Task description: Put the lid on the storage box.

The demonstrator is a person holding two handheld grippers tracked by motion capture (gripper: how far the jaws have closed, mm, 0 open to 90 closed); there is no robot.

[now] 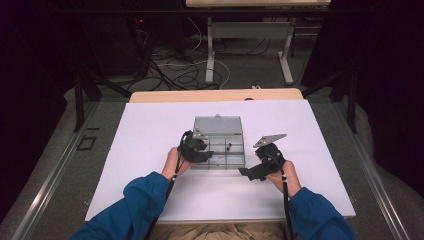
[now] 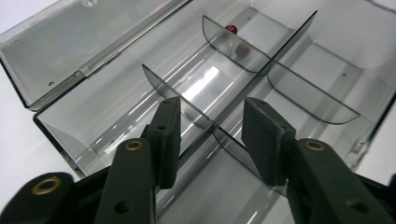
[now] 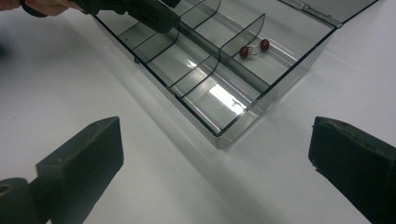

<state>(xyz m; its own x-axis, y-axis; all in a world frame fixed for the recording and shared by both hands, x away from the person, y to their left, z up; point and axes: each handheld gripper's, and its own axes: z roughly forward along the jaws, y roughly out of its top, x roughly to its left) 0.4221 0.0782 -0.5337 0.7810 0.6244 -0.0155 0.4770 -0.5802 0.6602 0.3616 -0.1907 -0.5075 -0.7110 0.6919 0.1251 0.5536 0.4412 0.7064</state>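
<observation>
A clear smoky plastic box [image 1: 218, 165] with dividers lies open on the white sheet, its lid [image 1: 218, 125] folded back. Two small red beads [image 3: 244, 51] rest in one far compartment, and the left gripper view shows one of them [image 2: 232, 29]. My left gripper [image 2: 210, 112] reaches into the box's left end, jaws partly apart and straddling a curved cross divider [image 2: 159, 84]; the pads do not touch it. In the high view the left gripper [image 1: 202, 151] sits over the box's left side. My right gripper [image 3: 215, 135] hovers near the box's right front corner, wide open and holding nothing.
The box sits mid-table on a white sheet [image 1: 150, 150] with bare surface all around it. The open lid [image 2: 70, 42] lies flat behind the box. Beyond the table are a floor with cables [image 1: 175, 70] and another table's legs.
</observation>
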